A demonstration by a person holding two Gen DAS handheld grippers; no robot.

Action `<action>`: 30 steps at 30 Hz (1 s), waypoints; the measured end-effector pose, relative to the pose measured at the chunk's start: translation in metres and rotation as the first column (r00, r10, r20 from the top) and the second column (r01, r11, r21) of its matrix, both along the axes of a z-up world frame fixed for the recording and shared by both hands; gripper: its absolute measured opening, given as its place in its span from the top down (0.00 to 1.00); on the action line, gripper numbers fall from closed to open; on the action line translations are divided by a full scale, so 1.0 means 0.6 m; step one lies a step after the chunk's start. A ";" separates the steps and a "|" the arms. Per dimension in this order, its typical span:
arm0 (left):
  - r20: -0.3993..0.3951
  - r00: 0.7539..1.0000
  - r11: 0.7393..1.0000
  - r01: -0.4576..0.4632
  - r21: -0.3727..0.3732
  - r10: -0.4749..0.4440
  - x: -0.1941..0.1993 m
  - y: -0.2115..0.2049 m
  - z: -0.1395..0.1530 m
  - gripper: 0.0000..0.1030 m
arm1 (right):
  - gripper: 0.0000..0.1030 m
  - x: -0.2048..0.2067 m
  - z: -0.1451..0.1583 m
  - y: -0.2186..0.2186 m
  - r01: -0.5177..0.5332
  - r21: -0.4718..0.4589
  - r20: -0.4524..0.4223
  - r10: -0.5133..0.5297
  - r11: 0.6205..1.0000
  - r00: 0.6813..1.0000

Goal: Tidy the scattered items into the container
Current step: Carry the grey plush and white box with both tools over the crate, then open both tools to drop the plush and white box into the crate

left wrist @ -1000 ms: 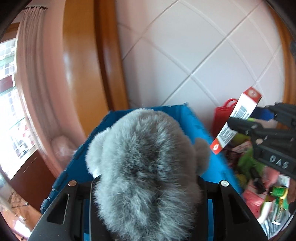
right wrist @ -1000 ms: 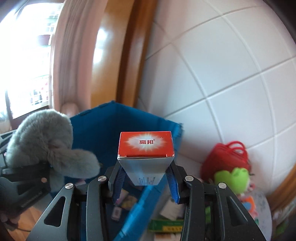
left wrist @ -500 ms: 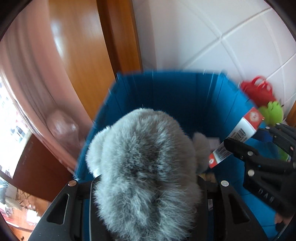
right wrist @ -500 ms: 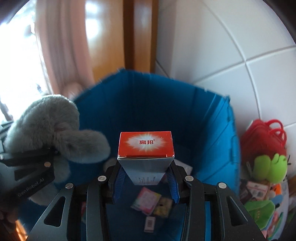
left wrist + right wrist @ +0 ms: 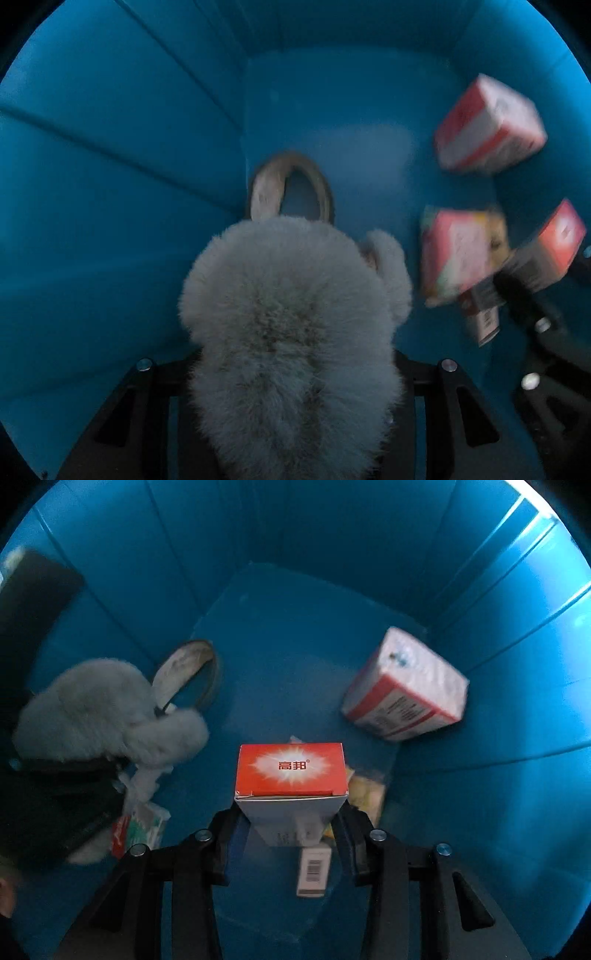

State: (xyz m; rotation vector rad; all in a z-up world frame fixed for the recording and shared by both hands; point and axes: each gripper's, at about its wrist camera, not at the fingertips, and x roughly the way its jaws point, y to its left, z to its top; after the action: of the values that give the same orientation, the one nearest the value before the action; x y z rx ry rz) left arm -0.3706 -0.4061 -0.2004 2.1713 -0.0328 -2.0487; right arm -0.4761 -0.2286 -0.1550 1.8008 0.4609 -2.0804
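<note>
Blue container [image 5: 498,635]: walls seen on all sides. Grey plush toy [image 5: 291,325] is clamped by left gripper [image 5: 295,373] near left wall. Red-topped box [image 5: 291,775] is gripped by right gripper [image 5: 291,830] above centre floor. Bare floor lies between tape ring [image 5: 192,672] and red-white carton [image 5: 406,690].

My left jaws clamp a fluffy grey plush toy [image 5: 291,317] low inside the blue container [image 5: 498,664]. My right jaws grip a white carton with a red-orange end flap [image 5: 291,771], upright above the floor. On the floor lie a red-and-white box [image 5: 404,688] tilted near the far wall, a tape roll [image 5: 192,668] leaning in the corner, and small packets [image 5: 142,823].
</note>
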 end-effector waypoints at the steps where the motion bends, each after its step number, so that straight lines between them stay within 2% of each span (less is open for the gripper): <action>1: 0.008 1.000 1.000 0.000 -0.004 0.000 -0.005 0.004 -0.001 0.59 | 0.60 -0.001 -0.009 0.004 0.005 0.005 0.018 -0.005 1.000 1.000; 4: 0.032 0.999 1.000 -0.002 -0.016 0.003 -0.004 0.003 -0.011 0.55 | 0.60 -0.006 -0.038 0.016 0.025 0.036 0.071 -0.027 0.999 0.997; 7: 0.044 0.999 1.000 -0.003 -0.022 0.004 -0.006 0.013 -0.015 0.51 | 0.59 -0.008 -0.047 0.019 0.028 0.044 0.087 -0.032 0.999 0.996; 9: 0.045 0.999 0.999 0.001 -0.038 0.001 -0.007 0.015 -0.016 0.41 | 0.50 -0.010 -0.047 0.009 0.025 0.043 0.089 -0.029 0.999 0.996; 11: 0.050 0.999 0.999 0.003 -0.045 -0.001 -0.014 0.020 -0.015 0.36 | 0.42 -0.013 -0.047 0.012 0.021 0.057 0.083 -0.025 0.998 0.996; 15: 0.060 0.998 0.998 0.015 -0.053 -0.011 -0.018 0.033 -0.018 0.36 | 0.17 -0.011 -0.052 0.010 0.041 0.071 0.085 -0.047 0.997 0.995; 18: 0.058 0.998 0.999 0.017 -0.048 -0.014 -0.042 0.031 -0.017 0.36 | 0.02 -0.009 -0.051 0.005 0.047 0.078 0.091 -0.054 0.996 0.994; 22: 0.051 0.999 0.998 0.008 -0.055 -0.005 -0.015 -0.001 -0.009 0.36 | 0.00 -0.013 -0.065 0.004 0.039 0.086 0.122 -0.050 0.996 0.991; 26: 0.046 0.999 0.999 -0.001 -0.053 0.003 -0.018 -0.002 -0.003 0.36 | 0.00 -0.012 -0.079 0.005 0.038 0.096 0.167 -0.053 0.995 0.984; 30: 0.004 1.000 0.999 -0.007 -0.033 0.007 -0.020 0.000 0.022 0.36 | 0.00 -0.005 -0.088 0.008 0.020 0.137 0.198 -0.047 0.990 0.979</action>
State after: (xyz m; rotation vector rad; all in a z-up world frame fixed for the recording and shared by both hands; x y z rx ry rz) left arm -0.3829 -0.4061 -0.1872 2.1528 -0.0585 -2.0255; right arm -0.4793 -0.2239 -0.2078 2.0836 0.5283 -1.9027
